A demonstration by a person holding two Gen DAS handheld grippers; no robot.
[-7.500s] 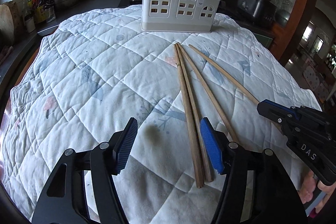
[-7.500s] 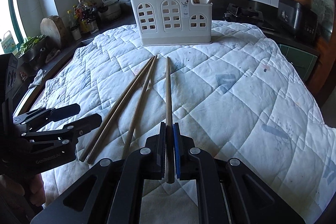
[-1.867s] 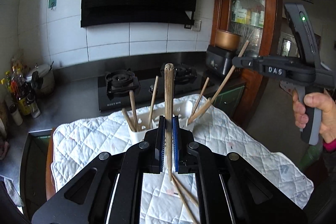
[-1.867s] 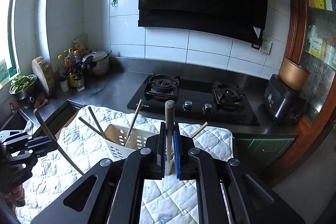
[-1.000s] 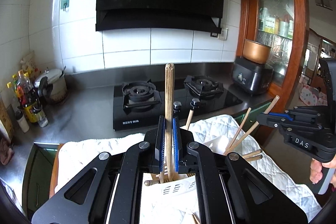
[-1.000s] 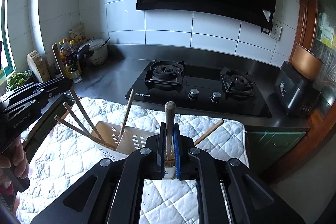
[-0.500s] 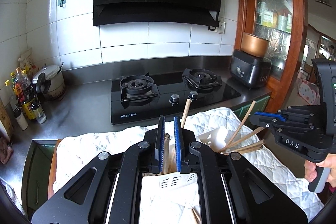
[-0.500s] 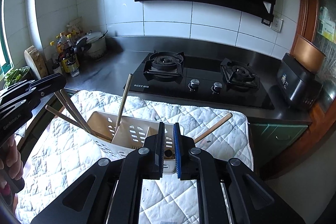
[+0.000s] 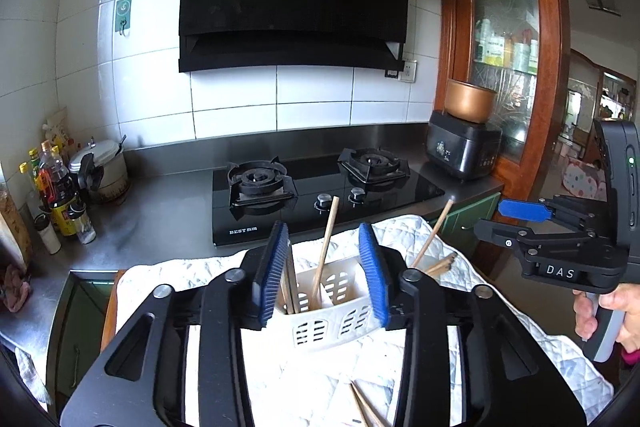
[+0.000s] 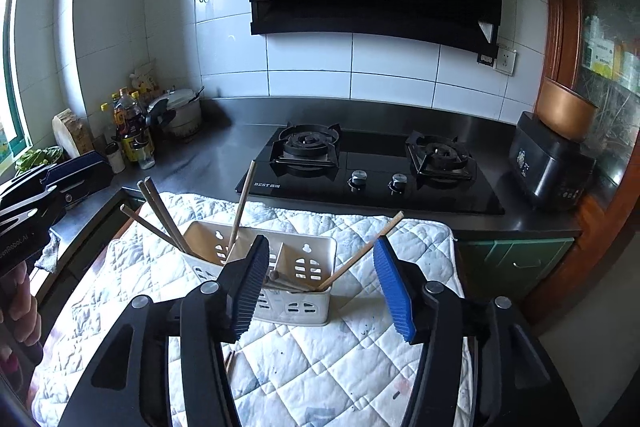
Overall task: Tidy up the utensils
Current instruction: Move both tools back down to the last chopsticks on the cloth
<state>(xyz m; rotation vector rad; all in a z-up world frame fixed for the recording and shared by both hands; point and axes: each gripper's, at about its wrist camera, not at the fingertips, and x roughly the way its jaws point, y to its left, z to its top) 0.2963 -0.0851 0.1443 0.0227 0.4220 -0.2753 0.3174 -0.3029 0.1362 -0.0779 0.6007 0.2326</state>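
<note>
The white slotted utensil holder (image 9: 328,323) stands on the quilted cloth, with several wooden chopsticks (image 9: 326,243) leaning in its compartments. My left gripper (image 9: 324,275) hovers above and in front of the holder. Its jaws are opening and nothing is between the blue pads. In the right wrist view the holder (image 10: 294,307) sits below my right gripper (image 10: 322,289), whose jaws are also opening with nothing held. Chopsticks (image 10: 240,207) stick out of the left, middle and right compartments. Each gripper shows in the other's view: the right gripper (image 9: 506,221) and the left gripper (image 10: 76,183).
Loose chopsticks (image 9: 364,407) lie on the white quilt (image 10: 360,347) near me. Behind the quilt is a black gas hob (image 10: 360,167). Bottles and a pot (image 10: 132,131) stand at the back left and a black cooker (image 10: 548,163) at the right. A person's hand (image 9: 612,311) holds the right gripper.
Both grippers let go of their upright chopsticks, which dropped into the holder. Both pairs of jaws went from shut to wide apart, and both grippers drew back from the holder.
</note>
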